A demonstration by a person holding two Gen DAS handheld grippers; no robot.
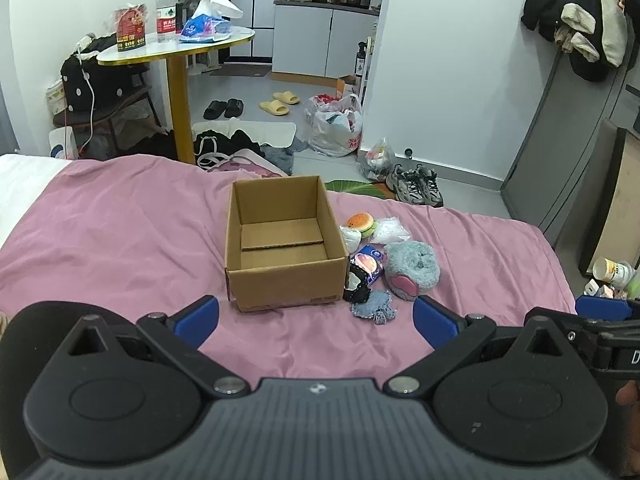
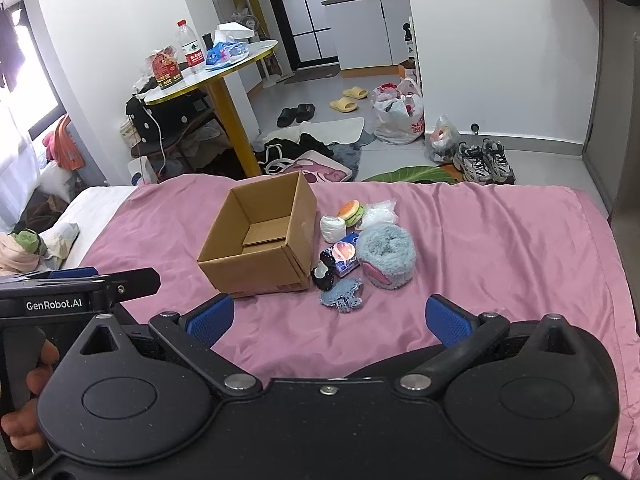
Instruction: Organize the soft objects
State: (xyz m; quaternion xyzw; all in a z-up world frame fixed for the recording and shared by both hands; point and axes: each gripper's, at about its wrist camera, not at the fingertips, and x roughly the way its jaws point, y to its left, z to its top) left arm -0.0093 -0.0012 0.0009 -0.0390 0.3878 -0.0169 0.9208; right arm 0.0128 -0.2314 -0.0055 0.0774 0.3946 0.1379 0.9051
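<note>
**Both grippers poised, box waiting empty**

An open cardboard box sat on the pink bedspread, its mouth upward and nothing inside, likely set there as the place for the soft things. Those lay clustered against its right side: a fluffy blue plush, a burger-shaped squishy, a small white roll, a crinkled clear bag, a blue wrapped packet, a black-and-white toy and a blue knitted piece. The black-and-white toy and the white roll touched or nearly touched the box wall; the rest crowded one another.

The left gripper and the right gripper hung back near the bed's near edge, both with jaws spread wide and holding nothing. The right one faced the pile more squarely, so it seemed the better placed to start.

Bare bedspread lay between the jaws and the pile, giving a free approach. The knitted piece, nearest and apart, looked easiest; items tight against the box wall offered less room.
</note>
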